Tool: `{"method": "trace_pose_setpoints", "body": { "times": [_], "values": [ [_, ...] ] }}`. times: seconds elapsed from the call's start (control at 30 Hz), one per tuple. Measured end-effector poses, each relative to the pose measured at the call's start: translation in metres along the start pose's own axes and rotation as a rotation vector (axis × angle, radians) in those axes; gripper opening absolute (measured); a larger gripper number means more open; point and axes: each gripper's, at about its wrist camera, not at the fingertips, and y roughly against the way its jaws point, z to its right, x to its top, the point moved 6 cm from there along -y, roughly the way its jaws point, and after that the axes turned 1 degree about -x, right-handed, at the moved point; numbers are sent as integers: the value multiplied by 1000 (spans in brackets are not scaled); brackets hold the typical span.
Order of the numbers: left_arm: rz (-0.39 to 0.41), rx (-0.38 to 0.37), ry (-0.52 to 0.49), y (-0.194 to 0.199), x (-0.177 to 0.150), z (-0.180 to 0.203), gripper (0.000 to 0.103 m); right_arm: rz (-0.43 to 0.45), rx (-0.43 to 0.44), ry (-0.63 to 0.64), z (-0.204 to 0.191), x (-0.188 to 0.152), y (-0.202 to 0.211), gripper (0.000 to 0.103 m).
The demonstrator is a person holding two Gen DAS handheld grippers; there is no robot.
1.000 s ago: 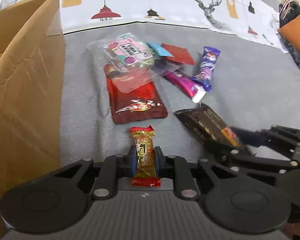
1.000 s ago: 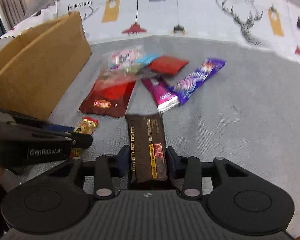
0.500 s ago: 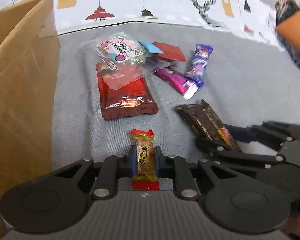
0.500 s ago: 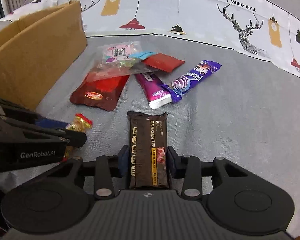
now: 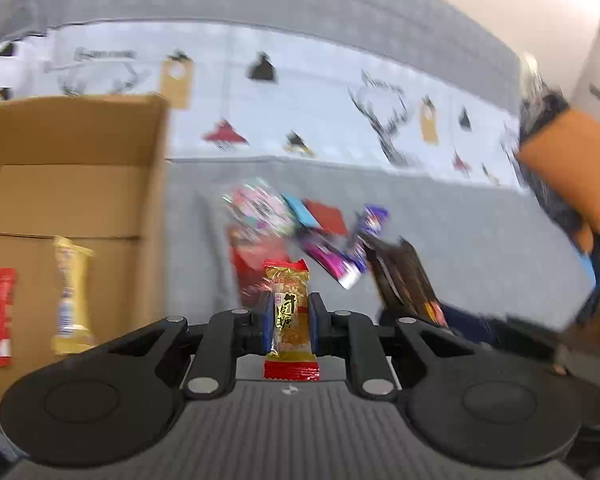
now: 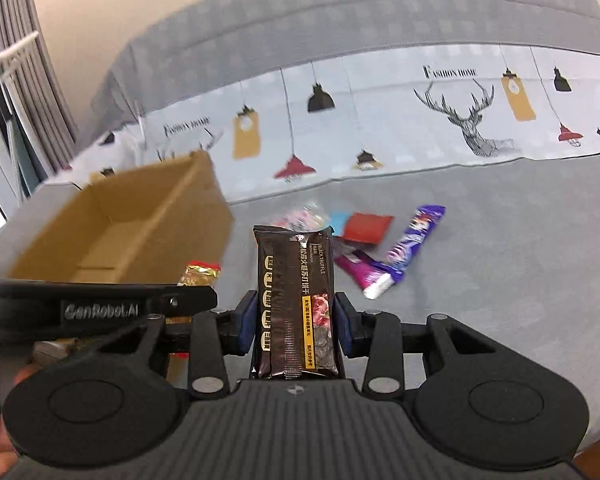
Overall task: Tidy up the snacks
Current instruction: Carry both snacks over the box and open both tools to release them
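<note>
My left gripper point(image 5: 290, 316) is shut on a gold nougat candy with red ends point(image 5: 289, 312) and holds it lifted above the grey cloth. My right gripper point(image 6: 294, 320) is shut on a dark brown biscuit pack point(image 6: 294, 296), also lifted; the pack shows in the left wrist view point(image 5: 404, 276). The open cardboard box point(image 5: 72, 200) stands at the left, with a yellow bar point(image 5: 72, 292) and a red stick point(image 5: 2, 316) inside. The box also shows in the right wrist view point(image 6: 140, 220), with the left gripper point(image 6: 192, 300) in front of it.
Loose snacks lie on the grey cloth: a purple bar point(image 6: 416, 236), a magenta bar point(image 6: 366, 274), a red packet point(image 6: 366, 226), a blue packet point(image 6: 340, 220), a clear pink bag point(image 5: 256, 208) and a dark red pouch point(image 5: 256, 264). An orange cushion point(image 5: 572, 168) sits at the right.
Both grippers have lifted off the cloth with their snacks and tilted up. The inside of the box has come into view.
</note>
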Motion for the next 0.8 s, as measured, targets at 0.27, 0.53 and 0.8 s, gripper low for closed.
{"method": "trace_pose_setpoints", "body": {
  "times": [0.27, 0.53, 0.8],
  "values": [
    [93, 67, 133, 39, 23, -68, 19, 29, 18, 3, -59, 14, 24, 42],
    [167, 165, 274, 68, 27, -147, 19, 31, 109, -15, -121, 42, 13, 42],
    [304, 303, 273, 120, 41, -197, 19, 34, 204, 140, -208, 77, -1, 42]
  ]
}}
